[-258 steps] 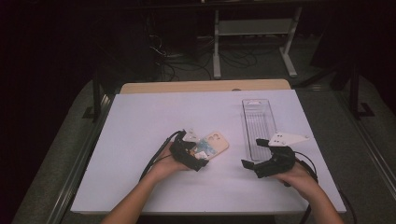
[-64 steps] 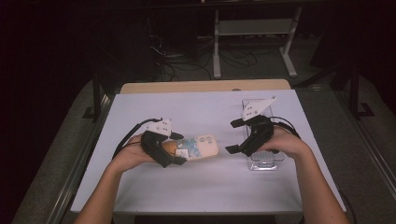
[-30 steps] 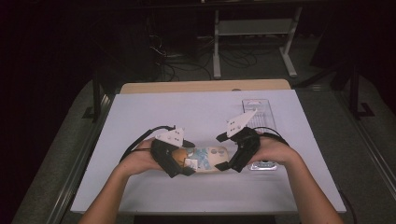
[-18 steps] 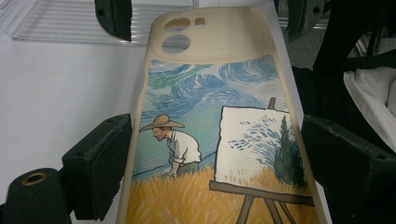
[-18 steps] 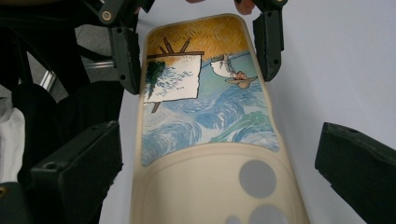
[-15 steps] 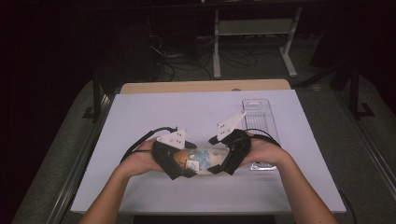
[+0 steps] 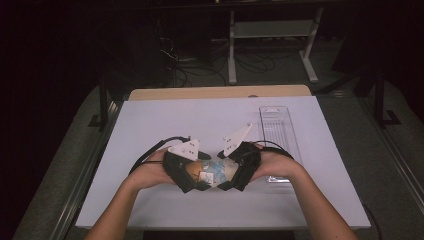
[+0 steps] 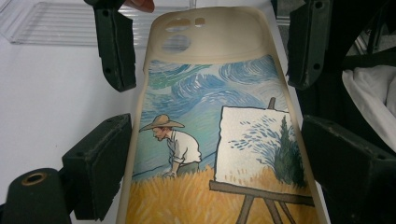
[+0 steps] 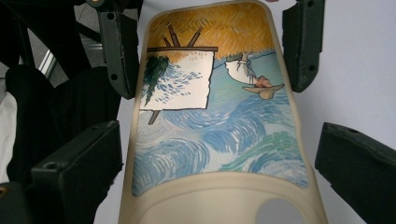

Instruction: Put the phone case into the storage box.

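A phone case printed with a painter in a wheat field under swirling blue sky lies between my two grippers near the table's front middle. The left gripper grips the wheat end, and in the left gripper view its jaws press both long edges of the case. From the other side my right gripper straddles the camera-cutout end. In the right gripper view the right gripper stands open around the case, with a gap at the right-hand jaw.
A clear plastic tray lies at the right of the white table top, just beyond the right hand; the tray is also in the left gripper view. Cables trail from both grippers. A wooden edge borders the table's far side.
The right gripper has moved left from beside the tray until its jaws sit around the case's free end. The left gripper has kept still with the case in it.
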`<state>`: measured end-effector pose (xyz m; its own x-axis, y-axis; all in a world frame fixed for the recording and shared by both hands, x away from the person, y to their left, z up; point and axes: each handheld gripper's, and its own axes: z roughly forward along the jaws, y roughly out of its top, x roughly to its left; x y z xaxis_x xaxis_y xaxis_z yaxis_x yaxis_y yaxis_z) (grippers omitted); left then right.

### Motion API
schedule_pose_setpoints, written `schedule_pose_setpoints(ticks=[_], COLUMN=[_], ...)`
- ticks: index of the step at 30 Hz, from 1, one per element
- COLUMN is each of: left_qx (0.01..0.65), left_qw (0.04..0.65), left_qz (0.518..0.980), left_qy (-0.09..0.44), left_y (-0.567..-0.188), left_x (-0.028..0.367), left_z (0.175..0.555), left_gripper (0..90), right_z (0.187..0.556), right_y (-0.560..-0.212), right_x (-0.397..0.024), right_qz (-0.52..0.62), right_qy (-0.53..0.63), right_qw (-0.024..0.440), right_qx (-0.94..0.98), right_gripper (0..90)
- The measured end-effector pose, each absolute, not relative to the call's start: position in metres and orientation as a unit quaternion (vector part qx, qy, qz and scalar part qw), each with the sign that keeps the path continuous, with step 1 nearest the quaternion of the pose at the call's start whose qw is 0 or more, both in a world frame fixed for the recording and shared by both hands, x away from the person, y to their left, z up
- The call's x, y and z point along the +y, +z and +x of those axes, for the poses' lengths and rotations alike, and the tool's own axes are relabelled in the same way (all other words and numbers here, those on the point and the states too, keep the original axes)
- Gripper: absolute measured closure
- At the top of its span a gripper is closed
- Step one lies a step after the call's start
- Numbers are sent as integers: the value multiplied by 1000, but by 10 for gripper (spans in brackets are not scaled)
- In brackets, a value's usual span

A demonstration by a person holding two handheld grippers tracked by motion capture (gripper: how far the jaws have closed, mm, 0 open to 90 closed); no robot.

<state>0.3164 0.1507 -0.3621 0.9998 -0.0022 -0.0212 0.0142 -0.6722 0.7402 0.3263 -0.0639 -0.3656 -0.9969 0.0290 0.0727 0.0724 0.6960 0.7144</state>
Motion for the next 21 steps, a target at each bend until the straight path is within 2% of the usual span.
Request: schedule_pose_setpoints(ticks=[5, 8, 21], left_qx=[4, 9, -6], left_qw=[404, 405, 403], left_qz=[915, 914, 915], left_qy=[-11, -13, -5], left_y=[-362, -362, -361], left_x=[150, 150, 150], left_z=[316, 315, 316], left_gripper=[108, 109, 108], right_z=[327, 326, 325], right_y=[-368, -368, -371], right_x=[-60, -59, -54], right_qz=[-7, -3, 6], right_qy=[-386, -380, -362], right_qw=[21, 17, 23], right_qx=[-922, -925, -932], right_gripper=[6, 56, 66])
